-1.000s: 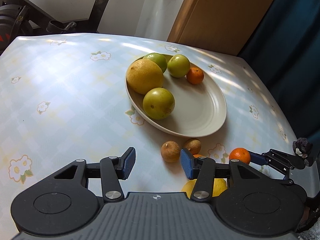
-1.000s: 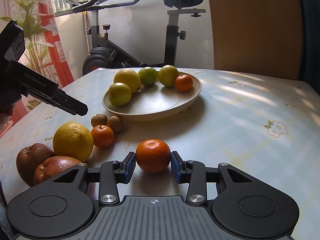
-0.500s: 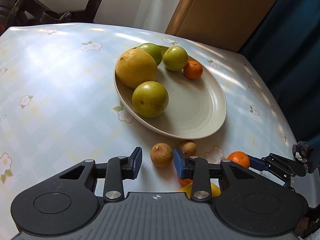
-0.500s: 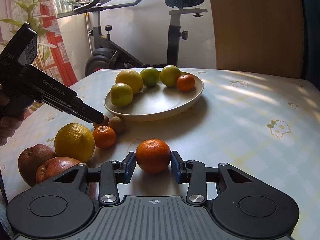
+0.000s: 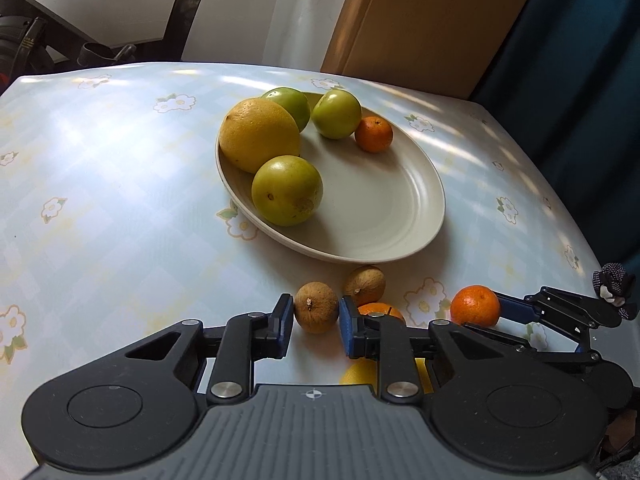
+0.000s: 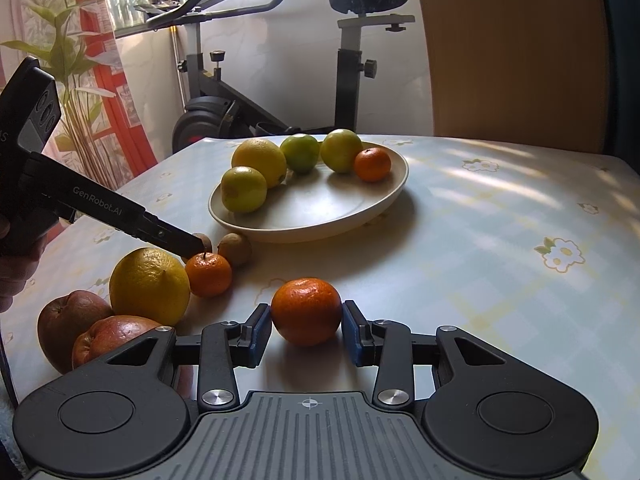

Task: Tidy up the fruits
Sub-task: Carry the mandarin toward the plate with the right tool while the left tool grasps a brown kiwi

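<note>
Writing: "GenRobot.AI" read on the side of the left gripper [image 5: 313, 317], seen from the right wrist view.
Left gripper: jaws just closed in, pads pressing a small brown fruit [image 5: 316, 307] on the table [image 5: 100, 200], just near of the plate [image 5: 400, 216].
Right gripper [image 6: 307, 326]: clamped on a mandarin [image 6: 306, 311] resting on the table, near right of the plate.
Pose: both angled down toward the tabletop; part of a hand [image 6: 16, 268] visible at far left.

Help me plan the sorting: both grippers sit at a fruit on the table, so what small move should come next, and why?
Probably lift the left gripper straight up a little. Its jaws have just been closing and now pinch the small brown fruit, which rests on the table just short of the plate. The right gripper already clamps an orange.
</note>
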Demonstrator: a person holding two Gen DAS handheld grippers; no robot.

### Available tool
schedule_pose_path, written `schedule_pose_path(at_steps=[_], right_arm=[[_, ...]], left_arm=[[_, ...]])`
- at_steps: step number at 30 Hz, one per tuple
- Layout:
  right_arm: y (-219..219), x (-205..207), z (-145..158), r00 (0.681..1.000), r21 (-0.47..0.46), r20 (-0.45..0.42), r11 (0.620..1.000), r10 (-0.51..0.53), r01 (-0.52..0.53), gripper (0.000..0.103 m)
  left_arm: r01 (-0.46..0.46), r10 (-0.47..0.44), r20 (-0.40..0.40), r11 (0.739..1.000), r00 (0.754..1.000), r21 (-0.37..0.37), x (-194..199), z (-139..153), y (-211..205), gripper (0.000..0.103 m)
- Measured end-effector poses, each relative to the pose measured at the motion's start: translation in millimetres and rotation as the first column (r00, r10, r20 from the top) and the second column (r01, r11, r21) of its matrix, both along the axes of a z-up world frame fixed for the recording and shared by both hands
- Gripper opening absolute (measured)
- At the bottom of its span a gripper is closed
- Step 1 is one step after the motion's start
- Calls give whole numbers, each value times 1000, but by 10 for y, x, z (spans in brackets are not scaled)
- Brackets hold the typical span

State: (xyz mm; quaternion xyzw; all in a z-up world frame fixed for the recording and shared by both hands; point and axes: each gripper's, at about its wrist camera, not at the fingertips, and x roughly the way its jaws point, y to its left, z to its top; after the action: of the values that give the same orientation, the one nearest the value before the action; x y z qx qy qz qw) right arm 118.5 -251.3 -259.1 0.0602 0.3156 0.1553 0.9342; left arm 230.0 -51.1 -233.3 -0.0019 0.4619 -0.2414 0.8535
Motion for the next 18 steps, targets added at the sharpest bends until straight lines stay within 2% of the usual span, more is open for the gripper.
schedule_pose_path(at_steps=[3, 10, 18], right_arm=[[-1, -5, 1, 1000, 1, 0, 1000, 0, 0, 36], [4, -6, 0, 1000, 3, 0, 1000, 0, 0, 35], [15, -11, -2, 1000, 7, 1, 1000, -1, 1, 35]], left_arm=[[-21, 21, 8, 1000, 1000, 11, -60, 28, 45, 26], [-87, 87, -1, 995, 996, -42, -192, 58, 218, 22], [-88, 85, -49, 994, 995, -58, -180, 17, 230, 27]])
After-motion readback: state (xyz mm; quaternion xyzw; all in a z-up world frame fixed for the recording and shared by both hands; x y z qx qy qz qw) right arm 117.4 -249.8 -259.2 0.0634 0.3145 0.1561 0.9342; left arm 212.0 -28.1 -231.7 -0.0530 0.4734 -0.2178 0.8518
